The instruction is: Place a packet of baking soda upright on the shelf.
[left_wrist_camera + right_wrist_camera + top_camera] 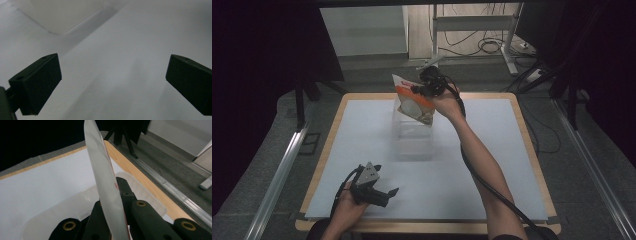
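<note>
A flat white and orange packet (413, 102) hangs over a clear plastic box (414, 137) at the back middle of the table. My right gripper (421, 90) is shut on the packet's upper edge, a little above the box. In the right gripper view the packet (103, 180) stands edge-on between the two black jaws of the right gripper (111, 200), with the box's rim (57, 205) below. My left gripper (387, 180) rests low at the table's front left, open with nothing in it. The left gripper view has the left gripper (112, 80) with jaws wide apart over the white sheet, a corner of the box (62, 15) ahead.
A white sheet (492, 165) covers the wooden table (532, 165). A metal rail (277, 175) runs along the floor at the left, another at the right. A desk frame and cables (492, 45) lie beyond the far edge.
</note>
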The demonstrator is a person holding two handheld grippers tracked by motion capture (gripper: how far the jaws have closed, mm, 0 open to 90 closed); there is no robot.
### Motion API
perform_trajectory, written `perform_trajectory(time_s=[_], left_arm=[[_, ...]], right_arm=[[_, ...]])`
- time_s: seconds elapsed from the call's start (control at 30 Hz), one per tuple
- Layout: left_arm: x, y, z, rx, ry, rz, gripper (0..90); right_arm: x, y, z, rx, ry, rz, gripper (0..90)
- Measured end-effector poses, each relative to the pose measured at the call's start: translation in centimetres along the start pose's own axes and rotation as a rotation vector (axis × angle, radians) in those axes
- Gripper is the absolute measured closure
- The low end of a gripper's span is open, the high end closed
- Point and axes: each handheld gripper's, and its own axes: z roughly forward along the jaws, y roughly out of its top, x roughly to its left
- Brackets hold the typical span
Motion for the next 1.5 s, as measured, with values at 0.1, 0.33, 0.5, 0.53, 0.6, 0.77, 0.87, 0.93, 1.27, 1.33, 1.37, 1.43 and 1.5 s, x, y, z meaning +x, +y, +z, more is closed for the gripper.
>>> perform_trajectory(time_s=[0.1,0.33,0.5,0.53,0.6,0.77,0.87,0.93,1.27,1.33,1.37,1.43,1.5], left_arm=[[0.0,0.0,0.0,0.002,0.000,0.001,0.3],[0.0,0.0,0.1,0.006,-0.002,0.004,0.2],[-0.1,0.0,0.1,0.010,-0.004,0.007,0.3],[-0.1,0.0,0.1,0.010,-0.004,0.007,0.2],[-0.1,0.0,0.1,0.008,-0.004,0.006,0.2],[-0.1,0.0,0.1,0.008,-0.006,0.004,0.2],[-0.2,0.0,0.1,0.009,-0.007,0.006,0.2],[-0.1,0.0,0.1,0.010,-0.008,0.006,0.2],[-0.2,0.0,0.3,0.016,-0.008,0.010,0.2],[-0.2,0.0,0.2,0.018,-0.006,0.013,0.2],[-0.2,0.0,0.2,0.017,-0.006,0.012,0.2],[-0.2,0.0,0.2,0.015,-0.005,0.013,0.2],[-0.2,0.0,0.2,0.015,-0.004,0.014,0.2]], right_arm=[[0.0,0.0,0.1,-0.001,0.007,0.004,88.3],[0.8,0.1,-0.1,0.026,0.025,-0.025,88.2],[1.0,-0.3,0.5,0.041,0.027,-0.015,88.2],[0.9,-0.5,1.0,0.049,0.031,-0.008,88.1],[0.9,-0.7,1.3,0.056,0.033,-0.003,88.0],[1.0,-2.0,3.4,0.101,0.028,0.004,86.6],[0.9,-2.7,4.3,0.152,-0.030,-0.010,84.0],[0.7,-2.7,4.1,0.151,-0.027,-0.004,82.3],[0.8,-2.3,2.5,0.118,-0.042,-0.016,45.0],[0.9,-2.3,2.3,0.107,-0.063,-0.035,35.3],[0.9,-2.3,2.3,0.107,-0.063,-0.035,35.3],[0.9,-2.3,2.1,0.106,-0.080,-0.033,29.7],[0.8,-2.3,1.9,0.108,-0.099,-0.032,26.2]])
